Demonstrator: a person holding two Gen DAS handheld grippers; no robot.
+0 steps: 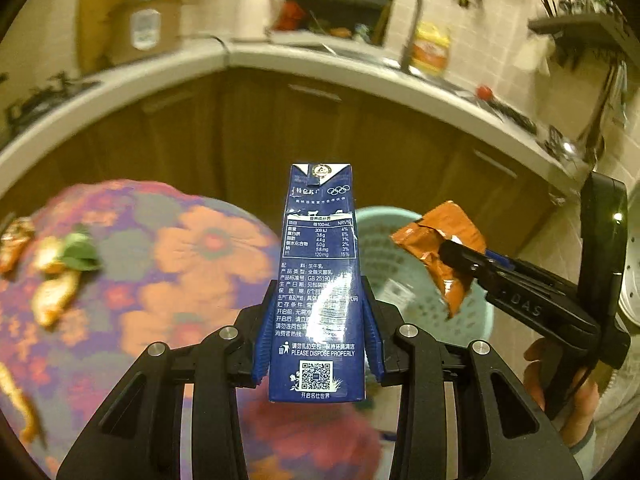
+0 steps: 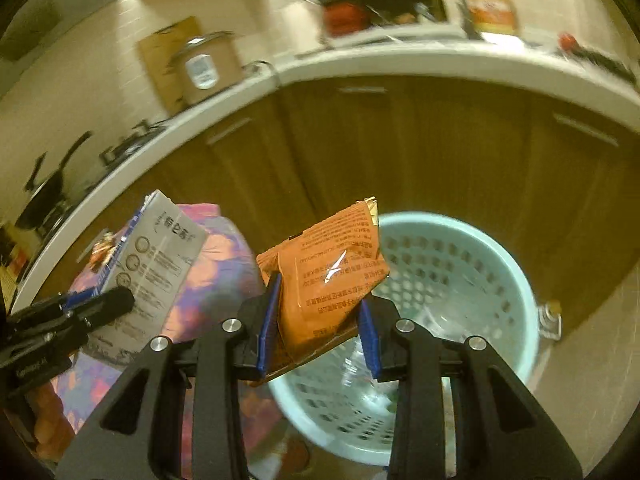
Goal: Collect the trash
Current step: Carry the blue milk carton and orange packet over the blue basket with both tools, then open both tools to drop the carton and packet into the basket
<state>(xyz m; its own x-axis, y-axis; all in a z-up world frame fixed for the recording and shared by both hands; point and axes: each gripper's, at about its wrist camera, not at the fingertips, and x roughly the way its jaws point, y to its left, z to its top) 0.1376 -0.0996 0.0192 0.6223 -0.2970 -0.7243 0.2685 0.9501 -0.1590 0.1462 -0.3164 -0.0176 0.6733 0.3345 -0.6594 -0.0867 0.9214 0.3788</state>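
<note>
Carrying two pieces of trash toward the bin, neither dropped yet

I am holding a blue milk carton point(image 1: 318, 280) upright in my left gripper point(image 1: 318, 344), its blue pads pressing on both sides at centre frame; my right gripper point(image 2: 318, 332) is clamping a crumpled orange snack wrapper point(image 2: 324, 276) partway closed around it; the pale green perforated wastebasket point(image 2: 516, 276) is sitting at lower right of the right wrist view, just beyond the wrapper, with something clear lying in its bottom; orange peels point(image 1: 54, 296) and a green scrap point(image 1: 80, 250) are still lying on the floral tablecloth point(image 1: 192, 264) at the left, so I judge collecting is only partly done.
</note>
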